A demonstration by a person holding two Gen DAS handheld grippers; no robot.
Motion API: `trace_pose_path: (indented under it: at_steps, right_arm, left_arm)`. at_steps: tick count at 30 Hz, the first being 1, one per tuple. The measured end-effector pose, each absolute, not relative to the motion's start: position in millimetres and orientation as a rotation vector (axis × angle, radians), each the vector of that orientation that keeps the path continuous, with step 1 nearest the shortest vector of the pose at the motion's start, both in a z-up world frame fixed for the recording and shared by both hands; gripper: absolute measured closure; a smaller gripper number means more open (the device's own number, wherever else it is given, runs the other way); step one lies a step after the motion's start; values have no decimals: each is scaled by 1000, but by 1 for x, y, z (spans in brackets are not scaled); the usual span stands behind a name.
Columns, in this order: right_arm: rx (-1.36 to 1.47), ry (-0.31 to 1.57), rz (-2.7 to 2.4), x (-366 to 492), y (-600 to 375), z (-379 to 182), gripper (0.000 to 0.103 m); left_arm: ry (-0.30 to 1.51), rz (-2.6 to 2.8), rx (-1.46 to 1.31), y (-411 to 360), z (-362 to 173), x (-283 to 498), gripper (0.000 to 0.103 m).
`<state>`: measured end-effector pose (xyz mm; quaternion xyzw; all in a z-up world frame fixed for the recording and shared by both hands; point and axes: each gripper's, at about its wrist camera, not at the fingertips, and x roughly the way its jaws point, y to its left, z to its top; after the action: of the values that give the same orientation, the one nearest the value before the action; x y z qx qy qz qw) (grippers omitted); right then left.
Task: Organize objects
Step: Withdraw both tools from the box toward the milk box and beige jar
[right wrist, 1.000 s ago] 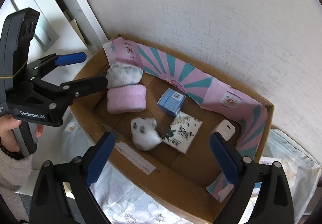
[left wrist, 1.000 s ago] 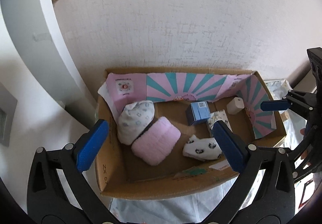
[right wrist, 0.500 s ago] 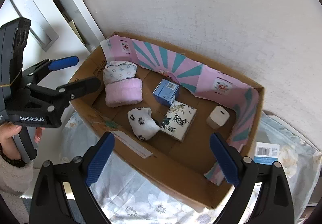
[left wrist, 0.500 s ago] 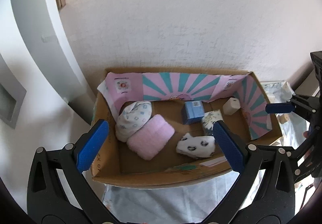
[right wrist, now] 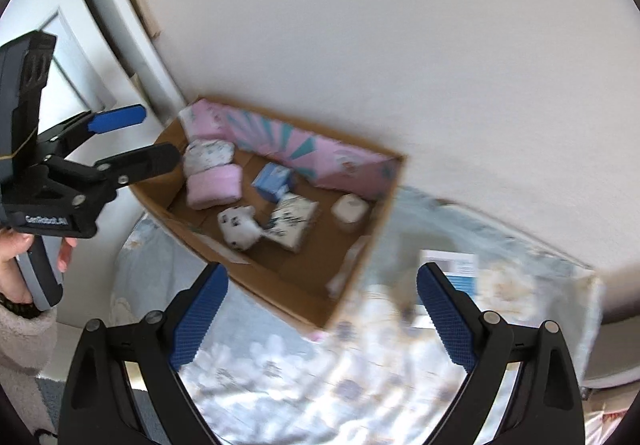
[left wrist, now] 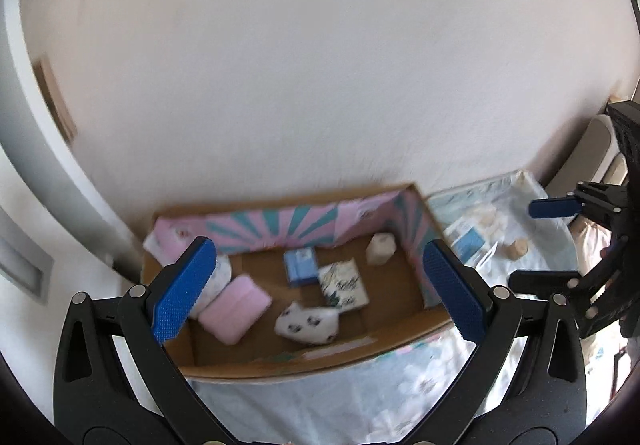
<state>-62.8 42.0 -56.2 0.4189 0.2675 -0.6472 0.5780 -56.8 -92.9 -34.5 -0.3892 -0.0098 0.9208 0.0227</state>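
A cardboard box (left wrist: pixel 224 365) lined with pink-and-teal striped paper sits against a white wall (left wrist: pixel 320 65), on a pale floral cloth (right wrist: pixel 280 377). Inside, at the far left, a white patterned bundle (right wrist: pixel 209 153) lies touching a pink folded towel (left wrist: pixel 236 307); just right of them are a small blue box (left wrist: pixel 300 265) and a flat white packet with dark leaf print (left wrist: pixel 343 284), with a white bundle with black spots (left wrist: pixel 307 323) on the near side. A small cream block (left wrist: pixel 381 248) stands near the far right corner. Outside the box, on the cloth to the right, lies what appears to be a white-and-blue carton (right wrist: pixel 460 269), blurred in both views. The left gripper (left wrist: pixel 320 293) hangs above the box's near side, blue pads spread wide and holding nothing. The right gripper (right wrist: pixel 320 321) hovers over the cloth, likewise spread and empty.
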Motion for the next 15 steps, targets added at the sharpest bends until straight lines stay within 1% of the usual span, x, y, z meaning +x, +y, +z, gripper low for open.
trace_pose_path:
  at_steps: [7,11,15]
  right_arm:
    - [967,556,-1637,-110,95,-19,9]
    - [971,488,-1702,-136,129,-8,9]
    - [989,480,-1775,-161,163,-8,9]
  left_arm:
    - [-56,2859,-1049,-39,-5,-50,0]
    - [-61,2817,-1044,2,-1,-52,0]
    - [-93,2851,-1050,37,-2,-49,0]
